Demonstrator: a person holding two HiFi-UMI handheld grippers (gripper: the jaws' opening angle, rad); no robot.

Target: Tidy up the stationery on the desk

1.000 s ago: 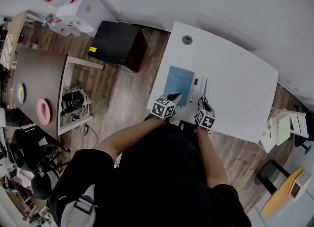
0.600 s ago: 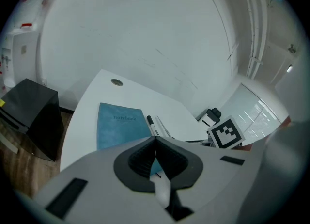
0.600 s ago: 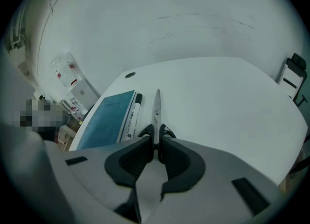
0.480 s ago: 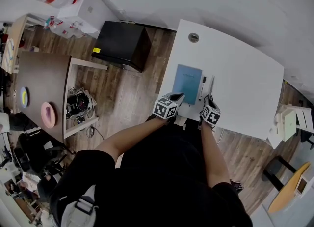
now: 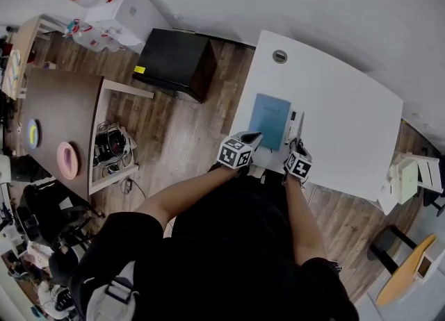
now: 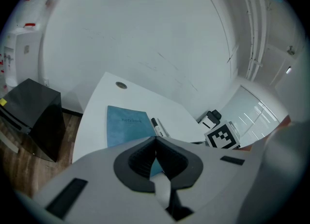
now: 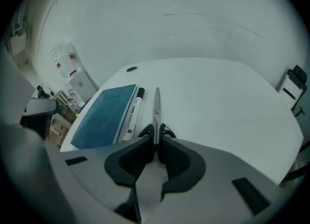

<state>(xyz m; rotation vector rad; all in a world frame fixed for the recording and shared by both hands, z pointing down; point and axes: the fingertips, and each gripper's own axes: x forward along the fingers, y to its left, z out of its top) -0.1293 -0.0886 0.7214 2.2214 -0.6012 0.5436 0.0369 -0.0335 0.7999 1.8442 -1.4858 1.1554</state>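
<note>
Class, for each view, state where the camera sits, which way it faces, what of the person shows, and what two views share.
Head view: on the head, facing steeply down at the white desk; torso, forearms, left hand-held gripper and right hand-held gripper show.
Left gripper view: on the left hand-held gripper, facing along its shut jaws over the blue rectangular notebook.
Right gripper view: on the right hand-held gripper, facing along jaws clamped on black-handled metal scissors.
Shared: both gripper views show notebook, white marker pen.
</note>
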